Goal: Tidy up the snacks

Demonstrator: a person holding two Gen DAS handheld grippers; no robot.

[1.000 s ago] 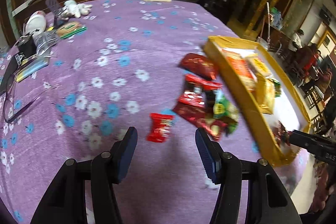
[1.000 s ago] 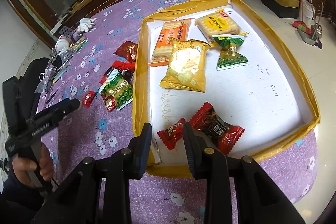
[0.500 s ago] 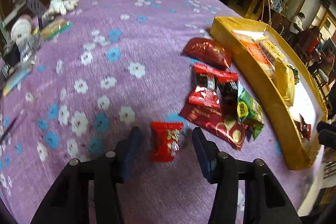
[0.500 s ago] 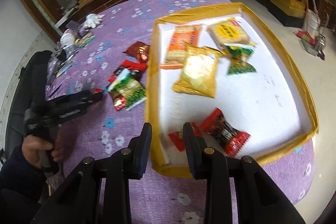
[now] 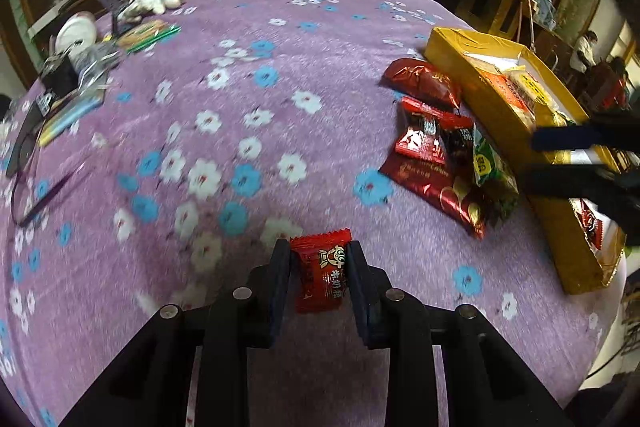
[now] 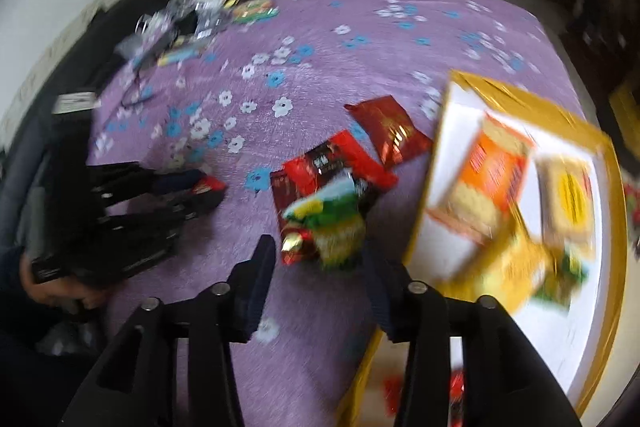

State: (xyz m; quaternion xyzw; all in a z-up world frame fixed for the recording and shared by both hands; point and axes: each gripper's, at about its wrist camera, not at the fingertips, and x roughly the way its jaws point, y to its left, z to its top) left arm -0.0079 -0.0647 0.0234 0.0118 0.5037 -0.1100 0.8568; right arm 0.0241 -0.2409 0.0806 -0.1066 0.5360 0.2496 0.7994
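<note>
Pinching in from both sides, the left gripper (image 5: 319, 269) has its jaws just closing on the small red candy (image 5: 322, 273), and the pads now press against the wrapper's two edges. The candy sits upright between them on the purple flowered tablecloth (image 5: 240, 87), its top crimp poking out beyond the fingertips. Off to the right lies the loose pile: a dark red packet (image 5: 422, 81), a red-and-black packet (image 5: 432, 137) and a green snack bag (image 5: 490, 173), all just beside the wall of the yellow tray (image 5: 492, 107).

Over on the right wrist view, things are blurred. The right gripper (image 6: 320, 269) has its jaws just opening, and nothing is clamped between them. They hover above the tablecloth at the near end of that pile, the green bag (image 6: 332, 219) lying just ahead of the gap. The tray (image 6: 612, 227) sits to the right with an orange packet (image 6: 488, 167) inside.
</note>
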